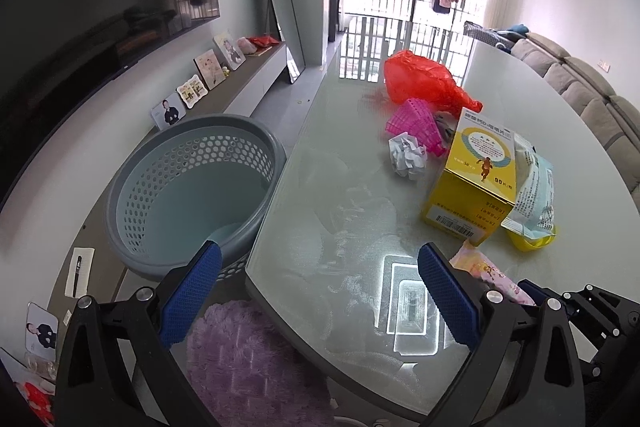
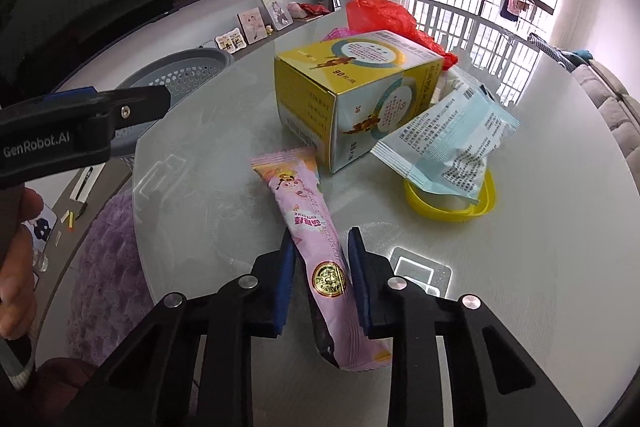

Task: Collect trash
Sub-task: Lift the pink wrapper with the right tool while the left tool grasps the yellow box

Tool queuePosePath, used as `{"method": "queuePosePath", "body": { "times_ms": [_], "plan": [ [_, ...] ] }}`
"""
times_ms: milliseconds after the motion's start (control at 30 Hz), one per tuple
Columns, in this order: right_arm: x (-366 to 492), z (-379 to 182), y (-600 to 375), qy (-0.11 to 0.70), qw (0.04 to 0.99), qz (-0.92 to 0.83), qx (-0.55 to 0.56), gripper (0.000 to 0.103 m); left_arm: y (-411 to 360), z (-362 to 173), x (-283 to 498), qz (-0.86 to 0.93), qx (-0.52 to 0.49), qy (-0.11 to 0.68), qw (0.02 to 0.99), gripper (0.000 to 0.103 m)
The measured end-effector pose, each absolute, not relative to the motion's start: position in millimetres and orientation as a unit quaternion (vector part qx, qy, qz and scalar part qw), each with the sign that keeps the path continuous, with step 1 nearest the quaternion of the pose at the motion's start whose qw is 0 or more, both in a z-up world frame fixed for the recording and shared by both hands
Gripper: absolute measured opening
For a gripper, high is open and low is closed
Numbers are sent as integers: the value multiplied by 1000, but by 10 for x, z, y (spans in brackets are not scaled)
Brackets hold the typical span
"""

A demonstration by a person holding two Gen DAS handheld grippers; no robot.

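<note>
Left tongs [image 1: 320, 291] stand spread wide with nothing between the blue pads, hovering over the near edge of the glass-topped bench [image 1: 360, 211]. From this wrist view a grey perforated basket [image 1: 192, 187] sits just beside the bench on the left, empty inside, with a purple fluffy cushion [image 1: 248, 359] below the bench edge. On the bench lie a crumpled white paper ball [image 1: 406, 155], a pink plastic mesh piece [image 1: 416, 125], a red plastic bag [image 1: 424, 79] and a yellow box [image 1: 472, 179] with a pale blue packet [image 1: 534, 191] leaning on it. In the right wrist view the right tongs [image 2: 320, 287] are pinching a pink snack wrapper [image 2: 316, 227], their pads pressed on its sides near its lower end; the wrapper lies on the bench, its far end touching the yellow box [image 2: 352, 99]. The pale blue packet [image 2: 444, 151] rests on a yellow lid [image 2: 452, 205]. A hand [image 2: 16, 251] grips the left tongs' handle at the left edge.
</note>
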State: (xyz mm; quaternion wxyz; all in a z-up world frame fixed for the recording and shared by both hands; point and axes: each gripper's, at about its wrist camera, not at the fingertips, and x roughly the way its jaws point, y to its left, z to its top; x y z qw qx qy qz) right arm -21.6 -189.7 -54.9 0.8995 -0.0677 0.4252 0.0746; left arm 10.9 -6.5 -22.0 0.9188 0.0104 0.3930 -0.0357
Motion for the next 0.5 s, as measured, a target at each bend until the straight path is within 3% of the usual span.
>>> {"method": "queuePosePath", "body": {
  "times_ms": [33,500],
  "plan": [
    [-235,-526,-1930,424,901,73,-57,18,-90,-215,101,-39,13,392,919,97],
    [-581,-288,-2726,389,920,-6,47,17,-634,-84,169,-108,38,376,919,97]
  ]
}}
